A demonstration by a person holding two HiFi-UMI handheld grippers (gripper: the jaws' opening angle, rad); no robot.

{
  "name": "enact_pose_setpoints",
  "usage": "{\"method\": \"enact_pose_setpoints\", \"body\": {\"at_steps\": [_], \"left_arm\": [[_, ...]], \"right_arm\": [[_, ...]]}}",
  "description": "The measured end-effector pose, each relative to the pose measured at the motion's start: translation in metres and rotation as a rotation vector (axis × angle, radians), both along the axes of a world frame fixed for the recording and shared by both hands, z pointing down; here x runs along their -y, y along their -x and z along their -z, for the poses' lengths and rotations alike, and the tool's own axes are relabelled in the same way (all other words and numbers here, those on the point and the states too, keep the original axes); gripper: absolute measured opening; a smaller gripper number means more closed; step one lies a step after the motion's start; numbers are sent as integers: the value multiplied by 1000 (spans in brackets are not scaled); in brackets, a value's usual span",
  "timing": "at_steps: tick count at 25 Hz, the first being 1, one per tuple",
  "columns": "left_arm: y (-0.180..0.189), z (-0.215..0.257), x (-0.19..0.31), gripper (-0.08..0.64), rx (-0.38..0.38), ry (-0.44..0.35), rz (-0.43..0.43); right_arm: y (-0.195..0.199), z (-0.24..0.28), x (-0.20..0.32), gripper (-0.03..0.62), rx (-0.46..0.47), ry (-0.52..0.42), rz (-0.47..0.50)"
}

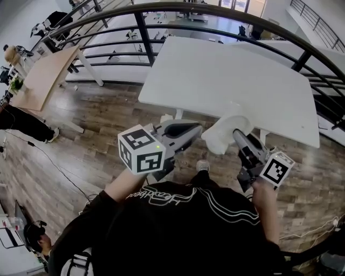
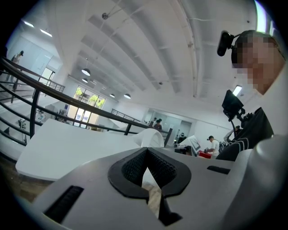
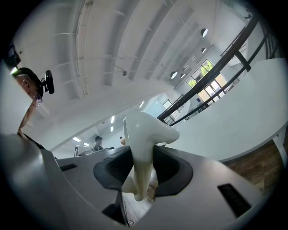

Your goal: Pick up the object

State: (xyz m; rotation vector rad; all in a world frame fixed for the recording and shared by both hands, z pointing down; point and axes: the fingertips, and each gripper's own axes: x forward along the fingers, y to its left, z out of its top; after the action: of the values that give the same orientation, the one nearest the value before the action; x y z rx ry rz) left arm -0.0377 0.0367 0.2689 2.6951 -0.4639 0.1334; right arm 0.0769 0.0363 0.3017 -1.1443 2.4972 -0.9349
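Note:
A glossy white curved object (image 1: 222, 136) hangs in the air just in front of the white table's near edge. My right gripper (image 1: 237, 135) is shut on it, and in the right gripper view the object (image 3: 145, 134) stands upright between the dark pads (image 3: 168, 168), its rounded top above them. My left gripper (image 1: 197, 129) is level and a short way to the left of the object, apart from it. In the left gripper view its jaws (image 2: 146, 152) meet at the tips with nothing between them, and the white object (image 2: 150, 137) shows just beyond.
A large white table (image 1: 232, 75) lies straight ahead, with a black curved railing (image 1: 215, 8) beyond and to the right. A wooden table (image 1: 46, 75) stands at the far left. The floor (image 1: 97, 140) is wood plank, with a cable on it at left.

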Motion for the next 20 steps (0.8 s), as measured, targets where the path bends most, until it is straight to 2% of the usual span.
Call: {"method": "enact_pose_setpoints", "body": {"at_steps": [10,20], "left_arm": [[-1,2,6,6,-23,16,-7],[-4,1,5,6,-37,-1,-15]], "right_arm": [[0,2,-1,132,-22,4,-5],[-3,-3,1,132,-34,-2,-19]]}}
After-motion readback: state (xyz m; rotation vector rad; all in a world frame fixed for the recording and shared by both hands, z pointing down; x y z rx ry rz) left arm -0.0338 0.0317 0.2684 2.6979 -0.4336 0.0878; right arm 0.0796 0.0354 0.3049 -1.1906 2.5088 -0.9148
